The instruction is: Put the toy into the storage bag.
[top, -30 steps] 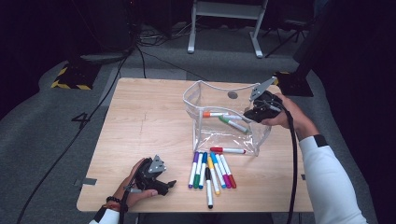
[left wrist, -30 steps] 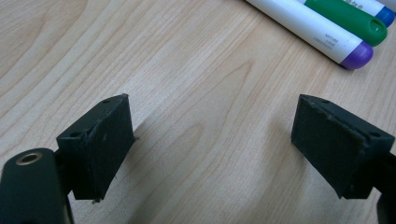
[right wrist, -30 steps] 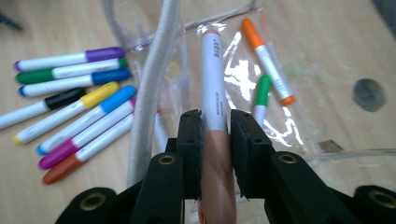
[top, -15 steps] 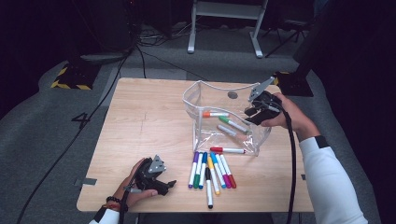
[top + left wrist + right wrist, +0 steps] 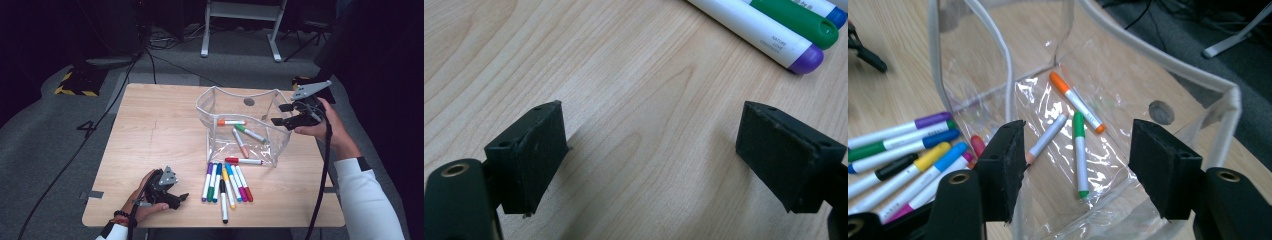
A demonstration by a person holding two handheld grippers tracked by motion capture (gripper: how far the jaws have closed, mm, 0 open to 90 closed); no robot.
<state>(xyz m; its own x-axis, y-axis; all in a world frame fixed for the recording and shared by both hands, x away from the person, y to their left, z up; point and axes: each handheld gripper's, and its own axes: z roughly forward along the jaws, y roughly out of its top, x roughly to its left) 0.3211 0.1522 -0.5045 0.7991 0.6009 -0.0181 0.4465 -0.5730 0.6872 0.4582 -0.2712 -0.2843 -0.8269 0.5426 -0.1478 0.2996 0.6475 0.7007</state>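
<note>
We see the clear plastic pouch [image 5: 245, 127] standing open at the table's [image 5: 150, 135] far right, white-trimmed, its film creased and glinting. Inside lie three markers: orange-capped [image 5: 231, 122], green-capped [image 5: 249, 133] and a pale pink one [image 5: 240, 143]. A red-capped marker [image 5: 244, 161] rests against its near wall; we cannot tell which side. The right gripper [image 5: 280, 114] at its rim has just been opening, nothing between its jaws. Loose markers [image 5: 226, 182] lie fanned on the wood. The left gripper [image 5: 180, 199] rests apart, jaws parted and empty.
</note>
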